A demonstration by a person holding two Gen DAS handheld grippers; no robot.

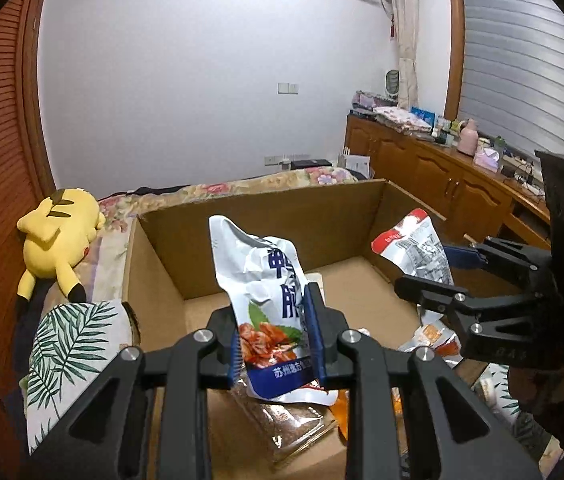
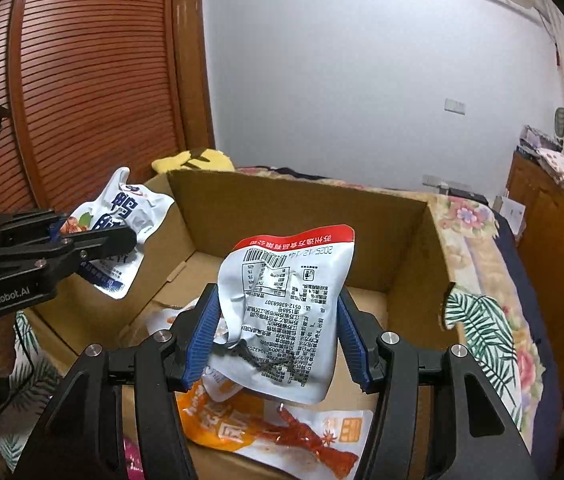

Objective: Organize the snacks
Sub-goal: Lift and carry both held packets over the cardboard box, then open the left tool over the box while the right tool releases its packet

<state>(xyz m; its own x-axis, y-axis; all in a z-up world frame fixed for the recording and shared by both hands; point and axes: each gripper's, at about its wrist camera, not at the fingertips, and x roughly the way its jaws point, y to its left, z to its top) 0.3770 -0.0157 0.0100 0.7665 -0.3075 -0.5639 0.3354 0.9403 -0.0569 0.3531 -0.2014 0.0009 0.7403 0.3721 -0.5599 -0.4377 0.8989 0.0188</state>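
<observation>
My left gripper point(image 1: 278, 340) is shut on a white and blue snack pouch point(image 1: 266, 280), held upright over an open cardboard box point(image 1: 262, 216). My right gripper point(image 2: 278, 332) is shut on a white pouch with a red top band point(image 2: 285, 304), its printed back facing the camera, also above the box point(image 2: 301, 216). Each wrist view shows the other hand: the right gripper point(image 1: 429, 270) with its pouch point(image 1: 413, 248) over the box's right side, the left gripper point(image 2: 122, 236) with its pouch point(image 2: 130, 208) over the left wall. An orange packet point(image 2: 274, 428) and a clear packet of brown contents point(image 1: 282, 420) lie in the box.
The box sits on a bed with floral bedding point(image 2: 477, 240). A yellow plush toy point(image 1: 58, 240) lies to its left, and leaf-print cloth point(image 1: 70, 344) lies on both sides of the box. A slatted wooden door point(image 2: 82, 80) stands at the left and a wooden cabinet point(image 1: 441, 184) at the right.
</observation>
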